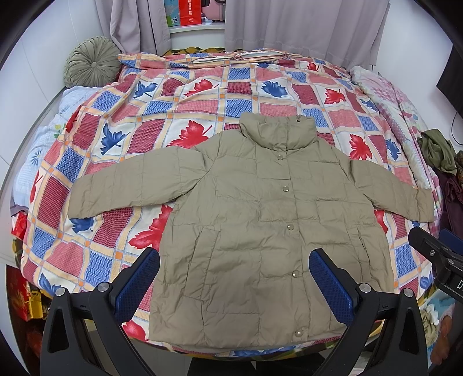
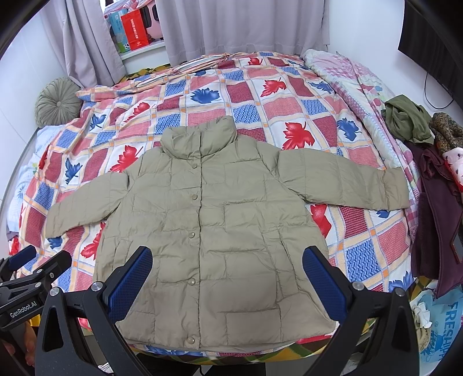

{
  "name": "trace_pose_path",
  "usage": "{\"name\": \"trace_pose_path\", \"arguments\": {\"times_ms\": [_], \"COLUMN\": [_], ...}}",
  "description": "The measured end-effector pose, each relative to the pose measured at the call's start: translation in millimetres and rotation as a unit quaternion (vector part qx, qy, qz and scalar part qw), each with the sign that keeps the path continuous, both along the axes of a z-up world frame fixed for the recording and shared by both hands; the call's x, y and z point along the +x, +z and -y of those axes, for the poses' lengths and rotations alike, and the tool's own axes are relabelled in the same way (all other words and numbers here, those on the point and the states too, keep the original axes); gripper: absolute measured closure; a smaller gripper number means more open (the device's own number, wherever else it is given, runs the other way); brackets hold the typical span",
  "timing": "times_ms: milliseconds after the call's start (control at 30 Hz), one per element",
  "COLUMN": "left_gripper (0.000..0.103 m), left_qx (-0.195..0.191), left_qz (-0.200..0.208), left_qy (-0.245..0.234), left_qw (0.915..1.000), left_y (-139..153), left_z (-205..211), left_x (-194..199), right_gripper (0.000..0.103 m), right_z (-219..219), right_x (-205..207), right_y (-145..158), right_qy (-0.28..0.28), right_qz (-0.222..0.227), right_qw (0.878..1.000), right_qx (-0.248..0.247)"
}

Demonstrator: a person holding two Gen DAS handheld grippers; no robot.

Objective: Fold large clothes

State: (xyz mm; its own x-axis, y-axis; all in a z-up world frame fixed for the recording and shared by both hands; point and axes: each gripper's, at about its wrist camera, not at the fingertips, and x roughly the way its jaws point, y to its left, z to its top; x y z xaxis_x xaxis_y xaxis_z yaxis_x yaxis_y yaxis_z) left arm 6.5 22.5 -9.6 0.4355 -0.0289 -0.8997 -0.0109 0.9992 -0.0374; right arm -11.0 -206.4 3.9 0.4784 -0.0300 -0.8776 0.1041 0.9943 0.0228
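A beige quilted puffer jacket (image 1: 260,219) lies flat and face up on the bed, snapped shut, collar at the far end, both sleeves spread out to the sides. It also shows in the right wrist view (image 2: 214,231). My left gripper (image 1: 234,260) is open and empty, held above the jacket's hem near the bed's front edge. My right gripper (image 2: 227,257) is open and empty too, above the hem a little further right. Each gripper shows at the edge of the other's view, the right one (image 1: 439,260) and the left one (image 2: 26,277).
The bed carries a leaf-patterned patchwork quilt (image 1: 173,110). A round green cushion (image 1: 89,63) lies at the far left. A folded pink blanket (image 2: 356,81) and a pile of clothes (image 2: 428,150) lie on the right. Curtains (image 1: 289,23) hang behind the bed.
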Motion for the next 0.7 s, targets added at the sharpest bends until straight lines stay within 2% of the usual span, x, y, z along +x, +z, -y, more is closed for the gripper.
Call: {"name": "trace_pose_path", "arguments": {"times_ms": [700], "left_gripper": [0.000], "left_qx": [-0.001], "left_qz": [-0.001], "left_qy": [-0.001], "left_qw": [1.0000], "left_y": [0.1], "left_z": [0.0], "left_x": [1.3], "right_gripper": [0.000], "right_z": [-1.5], "right_x": [2.1], "right_y": [-1.0], "right_qy": [0.001], "right_qz": [-0.001], "right_qw": [1.000], "right_qx": [0.000]}}
